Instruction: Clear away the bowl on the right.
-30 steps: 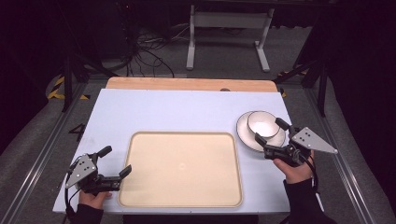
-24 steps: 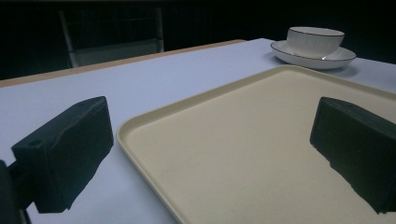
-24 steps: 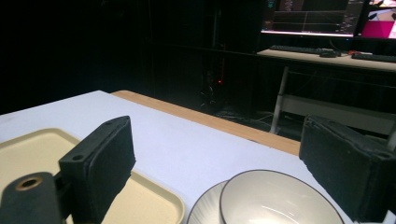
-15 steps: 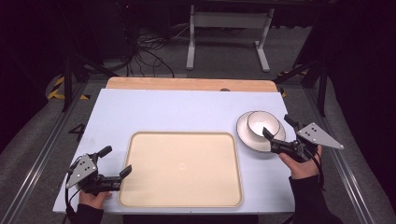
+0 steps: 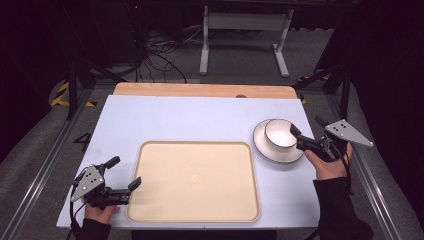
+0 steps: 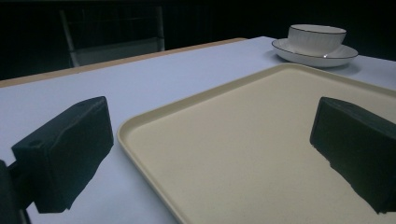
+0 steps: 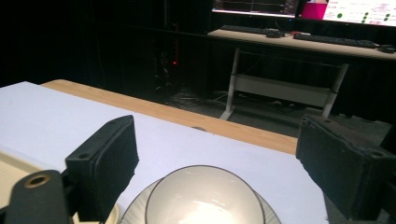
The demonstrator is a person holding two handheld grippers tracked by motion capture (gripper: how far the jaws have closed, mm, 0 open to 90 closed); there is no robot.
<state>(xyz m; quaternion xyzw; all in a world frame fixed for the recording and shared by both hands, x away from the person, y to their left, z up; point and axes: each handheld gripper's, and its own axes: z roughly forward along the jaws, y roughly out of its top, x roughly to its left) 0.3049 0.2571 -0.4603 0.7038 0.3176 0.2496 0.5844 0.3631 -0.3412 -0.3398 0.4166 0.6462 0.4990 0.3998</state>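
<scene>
A white bowl (image 5: pixel 279 132) with a dark rim sits on a white saucer (image 5: pixel 270 149) at the right of the table. My right gripper (image 5: pixel 306 126) is open just to the right of them, its nearer jaw by the bowl's edge. The right gripper view looks down on the bowl (image 7: pixel 204 201) below and between the wide-apart jaws of that gripper (image 7: pixel 219 142). A large cream tray (image 5: pixel 195 181) lies in the middle. My left gripper (image 5: pixel 125 171) is open at the tray's left front corner. In the left gripper view, that gripper (image 6: pixel 212 126) straddles the tray's rim (image 6: pixel 140 128), with the bowl (image 6: pixel 317 38) far off.
The pale blue table top (image 5: pixel 190 120) extends behind the tray to a wooden strip (image 5: pixel 205 90) along the far edge. Beyond it are a metal stand (image 5: pixel 245 40) and cables on a dark floor. A desk with keyboards (image 7: pixel 308 39) stands in the background.
My right gripper has drawn back to the right and slightly farther away, off the saucer's near edge. The bowl, saucer, tray and left gripper have not moved.
</scene>
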